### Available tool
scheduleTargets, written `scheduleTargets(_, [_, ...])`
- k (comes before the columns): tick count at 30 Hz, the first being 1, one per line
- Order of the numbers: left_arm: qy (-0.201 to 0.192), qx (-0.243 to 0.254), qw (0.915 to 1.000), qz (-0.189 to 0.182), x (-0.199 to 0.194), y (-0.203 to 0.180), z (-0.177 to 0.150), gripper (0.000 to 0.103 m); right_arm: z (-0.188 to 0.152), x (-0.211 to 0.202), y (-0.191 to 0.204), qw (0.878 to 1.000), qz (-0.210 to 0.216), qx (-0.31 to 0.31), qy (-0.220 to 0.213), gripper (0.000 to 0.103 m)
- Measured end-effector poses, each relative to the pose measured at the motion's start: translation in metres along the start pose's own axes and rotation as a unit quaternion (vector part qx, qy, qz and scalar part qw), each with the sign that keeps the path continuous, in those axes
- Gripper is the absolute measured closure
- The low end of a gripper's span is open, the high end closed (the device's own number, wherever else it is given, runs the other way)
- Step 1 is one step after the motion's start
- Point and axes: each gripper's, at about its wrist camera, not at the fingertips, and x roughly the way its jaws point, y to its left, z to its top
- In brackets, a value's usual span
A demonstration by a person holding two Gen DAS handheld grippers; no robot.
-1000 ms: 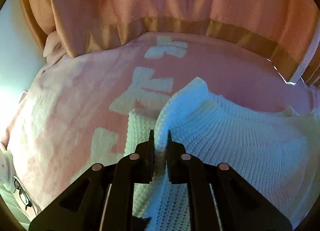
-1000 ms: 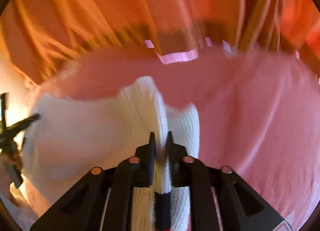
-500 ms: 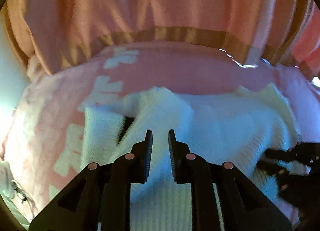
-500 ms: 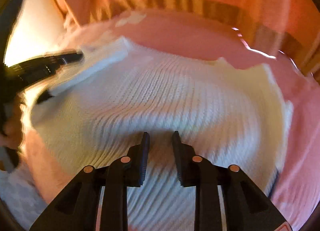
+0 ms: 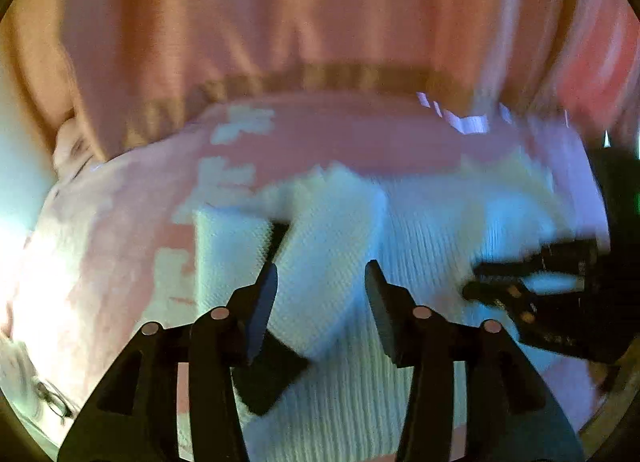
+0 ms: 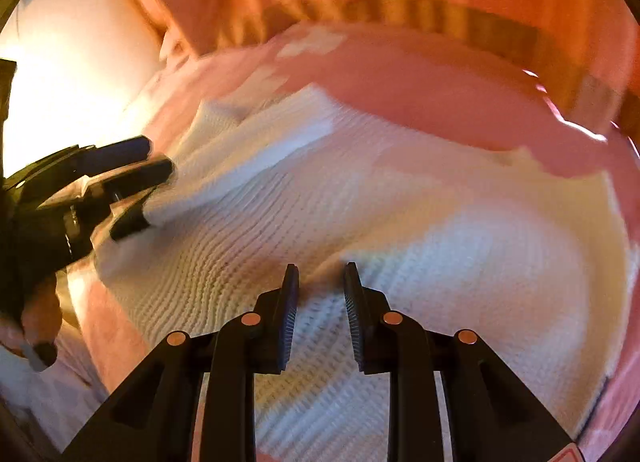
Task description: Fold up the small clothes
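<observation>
1. Hanging across the top of both views, a peach-orange curtain (image 5: pixel 320 22) falls in soft vertical folds and ends in a darker, ochre-striped hem band.
2. Below it spreads a pink fleecy blanket (image 5: pixel 360 134) with a blocky cream pattern on its left part; it looks plush and slightly rumpled.
3. On the blanket lies a small white knitted garment (image 6: pixel 400 214), the thing being folded. Its knit is ribbed, with fine rows running across it in gentle waves. In the left wrist view a flap (image 5: pixel 328 262) of it is turned over on top of the body, with a dark shadowed gap beside it. The far edge is uneven and bumpy against the pink.
4. The left claw (image 5: pixel 320 278), black hard plastic with ridged pads and copper-coloured rivets, stands released above the flap; its jaws have just been opening and nothing is pinched between them.
5. The right claw (image 6: pixel 318 274), of the same make, hovers just over the ribbed knit with its jaws parted a little, having just been opening; no cloth is gripped between them.
6. Each claw appears blurred at the side of the other's view, at the garment's edge.
</observation>
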Motion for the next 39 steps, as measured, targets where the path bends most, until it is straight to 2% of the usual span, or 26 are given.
scheduleTargets(3, [0.051,0.032,0.9981,0.013,0.03,-0.012,-0.015,0.058,0.011,0.014,0.003,1.0,-0.01,-0.008,-0.009,0.078])
scheduleTargets(4, [0.056,0.033,0.9976,0.024,0.036,-0.009,-0.017,0.058,0.019,0.017,-0.001,1.0,-0.004,0.003,-0.011,0.079])
scheduleTargets(5, [0.051,0.03,0.9975,0.037,0.039,-0.007,-0.017,0.058,0.024,0.017,-0.004,1.0,-0.003,0.009,-0.013,0.084])
scheduleTargets(8, [0.044,-0.011,0.9934,0.106,0.047,0.029,0.002,0.058,0.057,0.029,-0.01,0.999,-0.02,0.022,-0.023,0.085])
scheduleTargets(9, [0.051,-0.049,0.9891,0.129,0.049,0.051,0.01,0.058,0.062,0.03,-0.012,0.999,-0.024,0.032,-0.026,0.085])
scheduleTargets(11, [0.048,-0.118,0.9832,0.13,0.047,0.086,0.021,0.057,0.072,0.028,-0.013,0.998,-0.023,0.045,-0.036,0.085])
scheduleTargets(13, [0.043,-0.172,0.972,0.155,0.046,0.116,0.027,0.057,0.074,0.025,-0.01,0.998,-0.023,0.04,-0.043,0.085])
scheduleTargets(15, [0.048,-0.167,0.965,0.197,0.051,0.126,0.029,0.058,0.071,0.033,-0.016,0.998,-0.05,0.03,-0.02,0.085])
scheduleTargets(16, [0.056,-0.158,0.9648,0.202,0.054,0.127,0.031,0.058,0.067,0.034,-0.023,0.997,-0.061,0.035,-0.012,0.085])
scheduleTargets(18, [0.045,-0.161,0.9674,0.191,0.047,0.121,0.035,0.058,0.06,0.015,-0.038,0.996,-0.052,0.069,-0.02,0.084])
scheduleTargets(20, [0.025,-0.149,0.9738,0.17,0.034,0.105,0.038,0.057,0.047,-0.017,-0.047,0.994,-0.063,0.08,-0.046,0.083])
scheduleTargets(22, [0.004,-0.116,0.9794,0.165,0.023,0.08,0.043,0.051,0.027,-0.042,-0.055,0.991,-0.107,0.063,-0.055,0.082])
scheduleTargets(23, [-0.004,-0.102,0.9814,0.162,0.019,0.069,0.045,0.046,0.013,-0.05,-0.065,0.986,-0.148,0.052,-0.046,0.081])
scheduleTargets(25, [-0.012,-0.073,0.9862,0.148,0.019,0.047,0.05,0.042,-0.006,-0.05,-0.09,0.978,-0.201,0.061,-0.017,0.081])
scheduleTargets(26, [-0.011,-0.062,0.9874,0.146,0.02,0.038,0.051,0.042,-0.021,-0.049,-0.116,0.97,-0.224,0.09,0.01,0.081])
scheduleTargets(27, [-0.005,-0.047,0.989,0.14,0.023,0.023,0.051,0.042,-0.03,-0.054,-0.131,0.971,-0.211,0.117,0.009,0.085])
scheduleTargets(29, [0.006,-0.038,0.9901,0.135,0.031,0.015,0.051,0.042,-0.042,-0.075,-0.157,0.972,-0.139,0.189,-0.019,0.084])
scheduleTargets(30, [0.017,-0.035,0.9909,0.129,0.036,0.008,0.05,0.042,-0.044,-0.089,-0.165,0.968,-0.12,0.218,-0.039,0.078])
scheduleTargets(32, [0.028,-0.038,0.9917,0.12,0.043,0.002,0.052,0.042,-0.045,-0.101,-0.166,0.966,-0.129,0.215,-0.061,0.073])
scheduleTargets(38, [0.033,-0.044,0.9908,0.123,0.062,-0.012,0.059,0.042,-0.036,-0.072,-0.159,0.973,-0.13,0.186,-0.032,0.071])
scheduleTargets(39, [0.034,-0.045,0.9909,0.122,0.064,-0.014,0.059,0.042,-0.033,-0.064,-0.157,0.975,-0.129,0.179,-0.026,0.081])
